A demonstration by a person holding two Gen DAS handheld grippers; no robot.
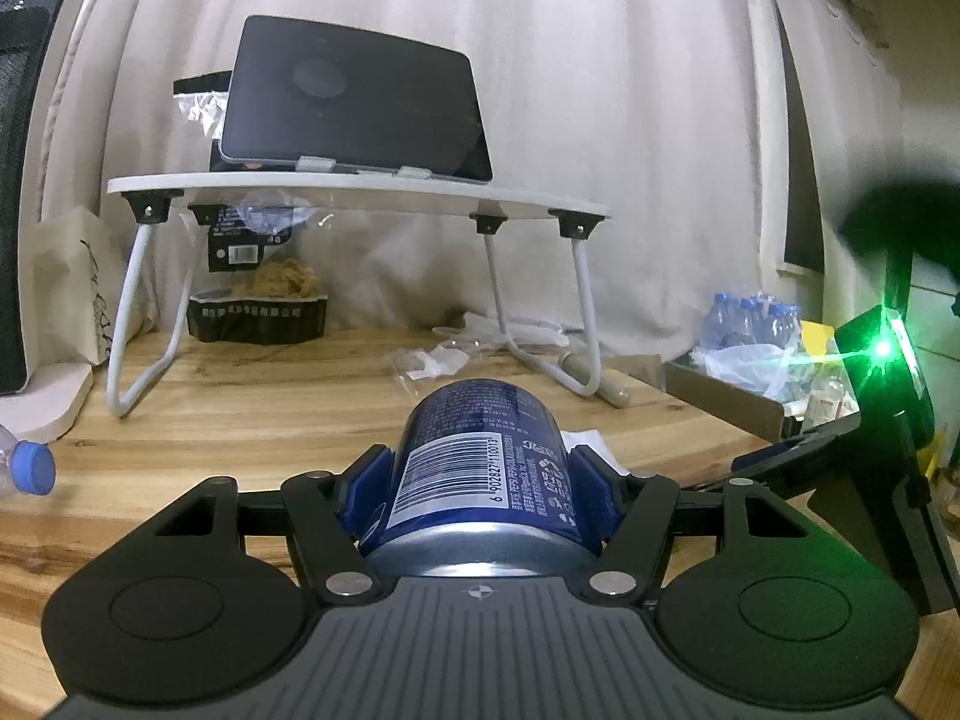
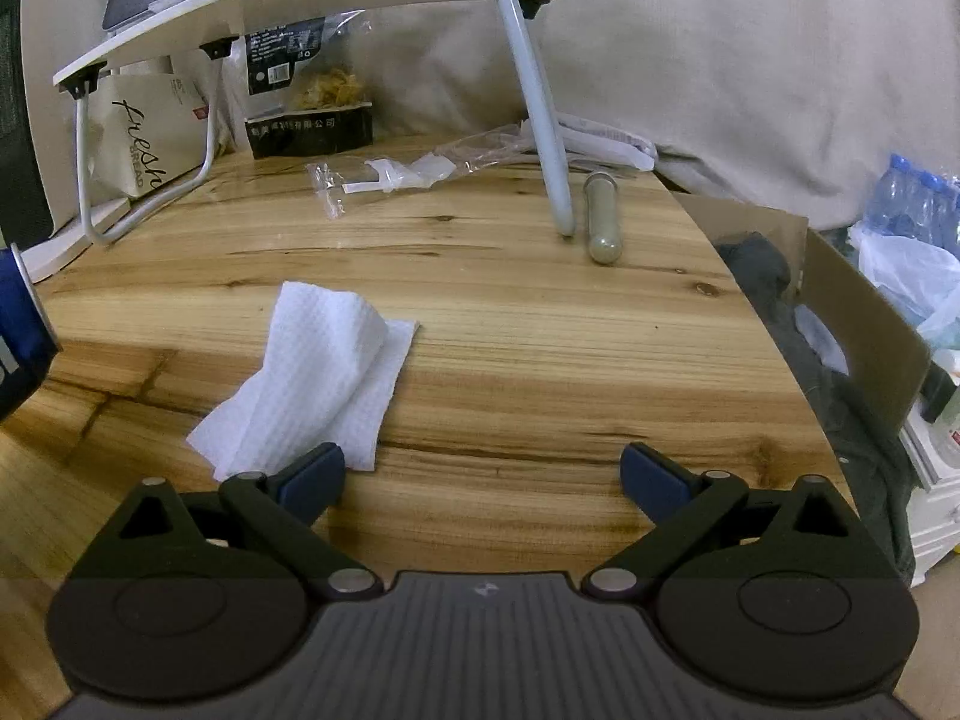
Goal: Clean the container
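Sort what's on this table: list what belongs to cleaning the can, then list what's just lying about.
For the job:
- blue can, clamped in the left gripper
- paper towel, lying flat beside the open right gripper

Just lying about:
- lap desk with tablet
- snack bag
- bread bag
- plastic wrappers
- tube
- cardboard box
- water bottles

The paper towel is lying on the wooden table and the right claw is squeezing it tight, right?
Not quite. The paper towel does lie on the wooden table, but the right claw is wide open, squeezing nothing. The right wrist view shows one blue pad just at the towel's near edge and the other far off over bare wood.
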